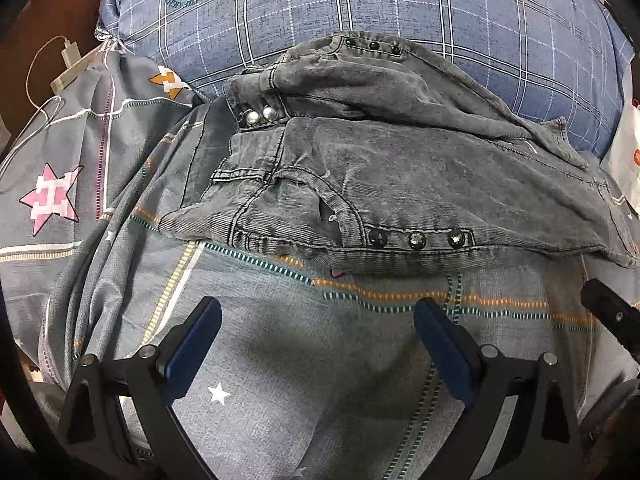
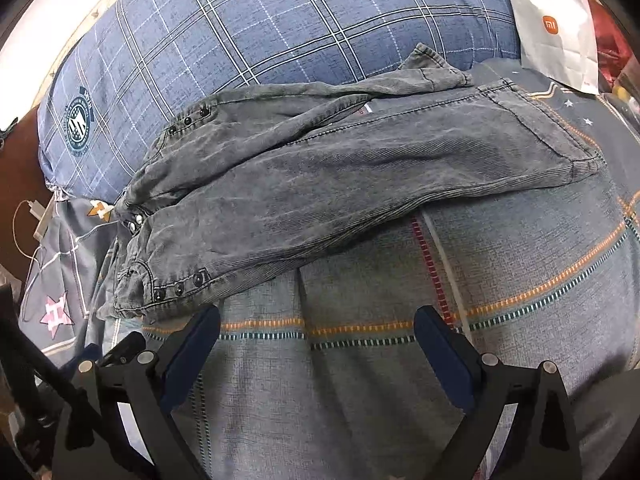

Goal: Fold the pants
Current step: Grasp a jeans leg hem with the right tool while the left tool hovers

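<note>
Grey washed denim pants [image 1: 400, 168] lie on a grey patterned bedsheet [image 1: 280, 340], doubled lengthwise with one leg on top of the other. The waistband with metal studs is at the left in the right wrist view, and the pants [image 2: 340, 184] stretch to the right with hems at the far end. My left gripper [image 1: 316, 320] hovers open just short of the studded pocket edge, holding nothing. My right gripper [image 2: 316, 328] is open too, over bare sheet below the middle of the leg. A fingertip of the right gripper [image 1: 608, 308] shows at the right edge of the left wrist view.
A big blue plaid pillow [image 1: 400, 8] lies behind the pants, touching them. A white paper bag [image 2: 556, 24] stands at the far right. A white charger with cable [image 1: 68, 64] rests at the left bed edge. Brown floor shows beyond.
</note>
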A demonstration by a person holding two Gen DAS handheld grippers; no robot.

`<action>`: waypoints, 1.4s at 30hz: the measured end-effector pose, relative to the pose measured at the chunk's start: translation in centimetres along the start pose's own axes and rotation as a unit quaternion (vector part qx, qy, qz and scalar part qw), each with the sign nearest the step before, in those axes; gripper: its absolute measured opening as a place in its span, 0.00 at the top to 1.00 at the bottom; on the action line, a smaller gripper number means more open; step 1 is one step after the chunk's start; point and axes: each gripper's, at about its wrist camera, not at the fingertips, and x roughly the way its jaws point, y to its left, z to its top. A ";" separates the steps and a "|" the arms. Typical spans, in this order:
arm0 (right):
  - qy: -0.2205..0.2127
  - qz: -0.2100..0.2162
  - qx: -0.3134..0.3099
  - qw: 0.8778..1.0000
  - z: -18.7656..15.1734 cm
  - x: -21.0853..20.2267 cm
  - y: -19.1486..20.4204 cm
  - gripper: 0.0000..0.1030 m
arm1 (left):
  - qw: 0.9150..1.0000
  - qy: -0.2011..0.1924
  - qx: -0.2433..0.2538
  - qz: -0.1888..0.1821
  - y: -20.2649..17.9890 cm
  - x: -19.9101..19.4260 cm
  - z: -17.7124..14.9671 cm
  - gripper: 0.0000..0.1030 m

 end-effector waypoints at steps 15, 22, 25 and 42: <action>0.017 0.083 0.062 0.995 5.7 -4.8 -2.1 0.11 | 0.995 -0.050 -0.013 -0.089 -1.0 -6.6 4.1 0.06; 0.022 0.052 0.097 0.994 17.8 -1.3 -5.4 0.08 | 0.990 -0.056 -0.018 -0.127 -3.9 -4.9 13.4 0.06; -0.002 0.044 0.124 0.991 21.3 2.3 -7.9 0.08 | 0.990 -0.051 -0.009 -0.135 -4.8 -2.4 15.0 0.06; 0.007 -0.008 0.226 0.974 27.0 15.1 -14.0 0.31 | 0.990 -0.004 -0.046 -0.130 -2.5 3.5 13.6 0.06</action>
